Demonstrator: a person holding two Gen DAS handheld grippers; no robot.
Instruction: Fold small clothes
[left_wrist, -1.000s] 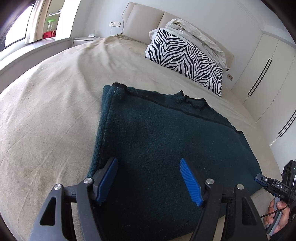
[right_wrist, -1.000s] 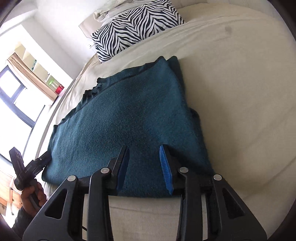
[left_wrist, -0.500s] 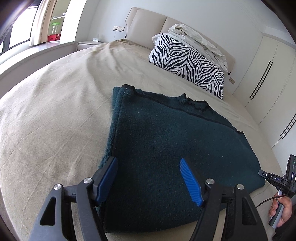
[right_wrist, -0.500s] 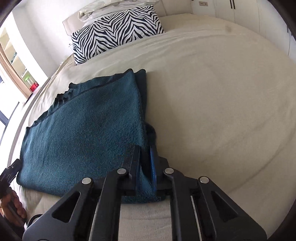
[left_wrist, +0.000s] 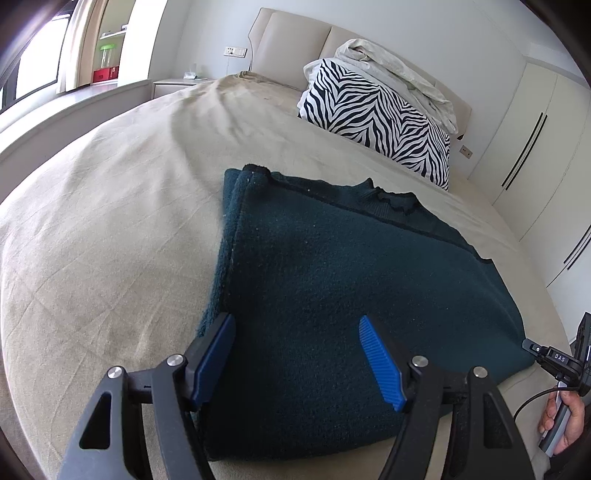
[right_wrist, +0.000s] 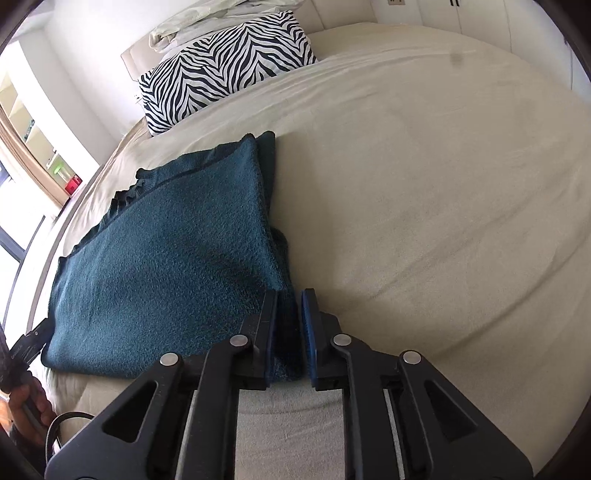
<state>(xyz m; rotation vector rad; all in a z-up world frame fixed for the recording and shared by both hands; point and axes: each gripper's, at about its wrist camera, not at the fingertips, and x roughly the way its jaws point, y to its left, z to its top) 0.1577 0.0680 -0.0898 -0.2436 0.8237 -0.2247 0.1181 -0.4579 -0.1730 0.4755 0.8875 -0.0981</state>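
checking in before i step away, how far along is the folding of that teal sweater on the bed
Partly done: the teal sweater lies flat on the bed with its sides already folded in. In hand: the right gripper, jaws just reopening slightly, has the near right corner between its pads; the left gripper hovers open over the near left edge. Left: folding hem towards collar.

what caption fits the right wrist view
Right gripper straddling the near corner of a folded teal sweater on a beige bed.

Folded sweater (left_wrist: 354, 295) on bed (left_wrist: 110, 221), pillow (left_wrist: 376, 122) behind
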